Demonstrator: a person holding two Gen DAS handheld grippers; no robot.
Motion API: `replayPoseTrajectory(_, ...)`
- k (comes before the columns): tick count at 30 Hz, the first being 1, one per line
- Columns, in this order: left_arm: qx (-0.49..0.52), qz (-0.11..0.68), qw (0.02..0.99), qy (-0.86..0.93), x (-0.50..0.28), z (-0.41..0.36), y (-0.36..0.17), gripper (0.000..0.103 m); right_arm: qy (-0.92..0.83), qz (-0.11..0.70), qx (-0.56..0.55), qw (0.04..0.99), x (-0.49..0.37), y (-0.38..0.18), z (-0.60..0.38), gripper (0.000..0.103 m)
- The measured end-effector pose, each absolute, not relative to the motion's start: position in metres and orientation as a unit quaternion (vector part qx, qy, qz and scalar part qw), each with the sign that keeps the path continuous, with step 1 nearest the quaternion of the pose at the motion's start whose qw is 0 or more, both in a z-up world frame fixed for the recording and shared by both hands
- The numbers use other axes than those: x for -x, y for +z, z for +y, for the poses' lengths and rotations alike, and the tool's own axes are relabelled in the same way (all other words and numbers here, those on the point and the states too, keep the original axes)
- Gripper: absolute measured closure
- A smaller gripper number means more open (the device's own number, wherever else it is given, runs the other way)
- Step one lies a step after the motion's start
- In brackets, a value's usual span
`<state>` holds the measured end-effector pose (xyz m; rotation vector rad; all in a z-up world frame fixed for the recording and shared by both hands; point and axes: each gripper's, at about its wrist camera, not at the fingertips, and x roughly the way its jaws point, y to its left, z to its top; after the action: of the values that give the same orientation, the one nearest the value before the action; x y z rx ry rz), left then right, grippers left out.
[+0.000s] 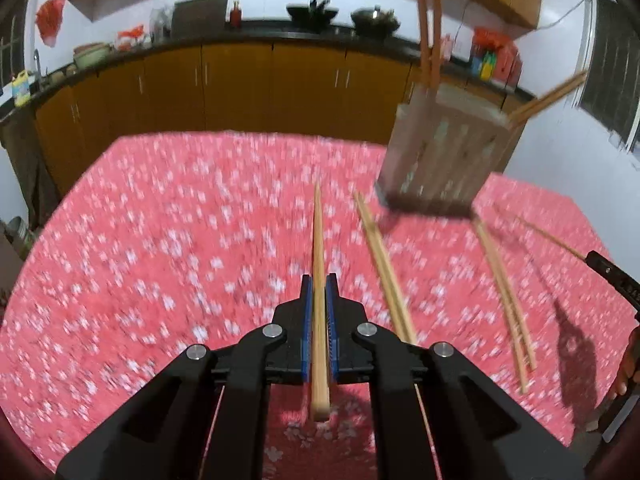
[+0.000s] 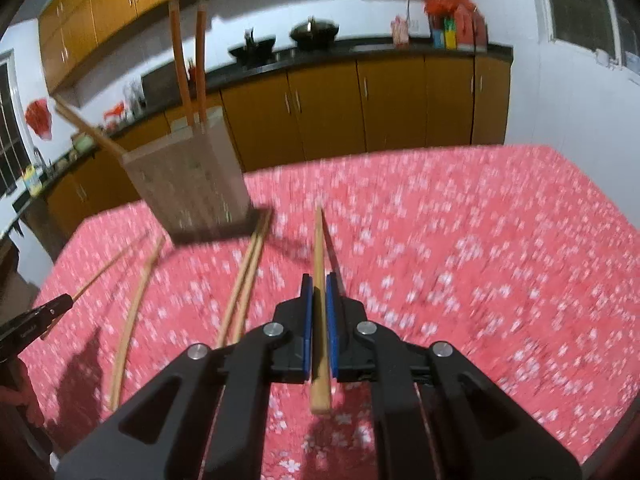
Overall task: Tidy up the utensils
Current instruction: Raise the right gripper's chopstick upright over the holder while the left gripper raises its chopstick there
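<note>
My left gripper (image 1: 319,280) is shut on a wooden chopstick (image 1: 318,248) that points forward above the red flowered tablecloth (image 1: 160,240). My right gripper (image 2: 319,280) is shut on another wooden chopstick (image 2: 319,248). A slatted wooden utensil holder (image 1: 444,152) stands at the far right of the table, with two orange chopsticks (image 1: 430,20) upright in it and one light chopstick (image 1: 548,98) leaning out. In the right wrist view the holder (image 2: 192,176) is at the far left. Loose chopsticks (image 1: 386,268) lie on the cloth in front of it. Both views are motion-blurred.
More loose chopsticks (image 1: 506,296) lie on the cloth at right; in the right wrist view they (image 2: 244,280) lie left of my fingers. The other gripper's tip (image 1: 612,276) shows at the right edge. Kitchen cabinets (image 1: 240,80) and a counter with pots stand behind the table.
</note>
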<state>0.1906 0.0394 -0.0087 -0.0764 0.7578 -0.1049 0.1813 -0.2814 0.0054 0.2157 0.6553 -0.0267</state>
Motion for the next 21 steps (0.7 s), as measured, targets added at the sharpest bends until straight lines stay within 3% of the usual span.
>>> replayPoseTrajectory(10, 0.081, 0.278, 0.955, -0.063, -0.183, 0.049, 0.055, 0.096, -0.016, 0.244, -0.115, 0.963, -0.169, 0.051, -0.288, 0.095)
replayPoseTrajectory(21, 0.082, 0.238, 0.965, -0.072, -0.181, 0.051, 0.087, 0.096, 0.029, 0.208, -0.125, 0.97, -0.168, 0.089, -0.281, 0.095)
